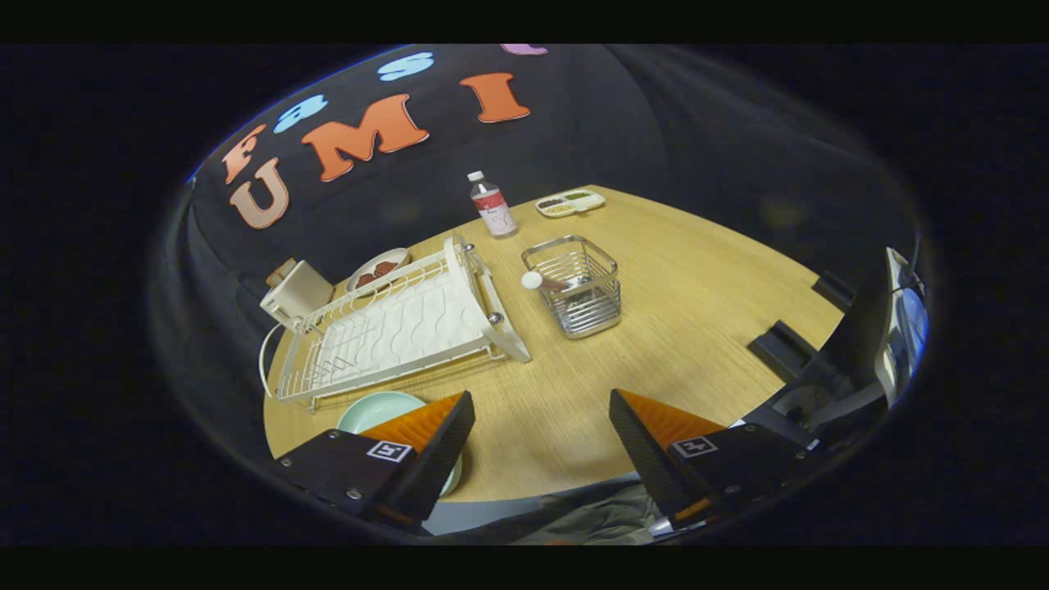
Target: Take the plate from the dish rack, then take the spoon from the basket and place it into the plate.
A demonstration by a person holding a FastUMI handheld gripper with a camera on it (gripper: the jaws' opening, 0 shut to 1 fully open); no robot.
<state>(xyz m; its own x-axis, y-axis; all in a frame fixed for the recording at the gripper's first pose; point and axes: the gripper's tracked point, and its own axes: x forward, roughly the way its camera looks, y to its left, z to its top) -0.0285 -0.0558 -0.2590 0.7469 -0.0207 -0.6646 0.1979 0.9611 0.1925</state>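
Gripper view: the gripper (541, 418) hangs spread wide over the table (697, 311), holding nothing.
The plate (379, 410) lies under one finger, beside the dish rack (393, 328); the spoon (541, 282) stands in the basket (578, 287) beyond.

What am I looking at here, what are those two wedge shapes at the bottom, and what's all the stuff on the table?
The picture comes from a fisheye camera riding on a hand-held tool, so everything looks curved. The two wedges are the fingers of its tongs: a person holds them. They stand open above the wooden table, holding nothing.

Just ahead of them sits a white dish rack with no dishes in it. A pale green plate lies on the table near one finger, partly hidden by it. Beyond the fingers stands a wire basket with a white-headed spoon leaning out. Farther back are a capped bottle, a small divided tray, a plate of food and a toaster.
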